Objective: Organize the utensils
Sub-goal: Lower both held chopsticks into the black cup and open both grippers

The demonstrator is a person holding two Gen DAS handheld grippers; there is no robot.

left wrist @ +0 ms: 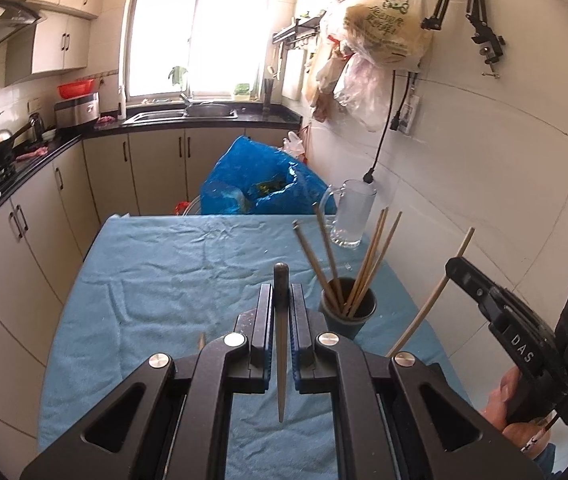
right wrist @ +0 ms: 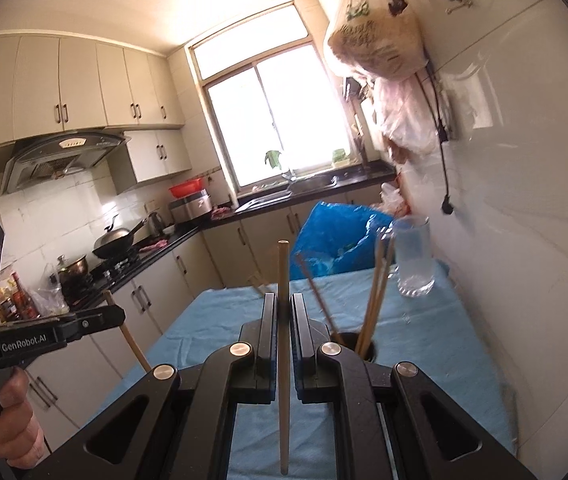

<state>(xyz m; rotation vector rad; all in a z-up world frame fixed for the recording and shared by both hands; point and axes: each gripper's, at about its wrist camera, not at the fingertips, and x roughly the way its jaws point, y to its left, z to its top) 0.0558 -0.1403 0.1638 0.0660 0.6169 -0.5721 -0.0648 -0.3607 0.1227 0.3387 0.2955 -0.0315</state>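
Chopsticks are what I am sorting, and I judge I am midway through: several already stand fanned out in the dark cup (left wrist: 348, 312), while each of my tongs carries one more above the table. My left gripper (left wrist: 282, 300) is pinched narrow on a dark-tipped chopstick (left wrist: 281, 344), which stands nearly upright between the blue pads, its point hanging below them over the blue cloth (left wrist: 156, 280). My right gripper (right wrist: 282, 312) is likewise closed tight on a pale chopstick (right wrist: 283, 380), held upright with a long tail below the fingers. From the left camera I see the right tool (left wrist: 483, 292) hovering just right of the cup, its stick slanting down and toward me. The next move, as I read it, is to bring one stick over the cup's mouth, lower its end in among the others, then ease the pads apart; the left one must shift rightward first. The mouth is partly crowded by the leaning sticks, so I should aim for the open near side and come in steeply, or I may knock the bundle. A glass mug (left wrist: 351, 216) stands beyond the cup near the wall, well apart from my path. The tiled wall runs close along the right edge of the table, leaving the right hand little room there; the left side of the cloth lies open.
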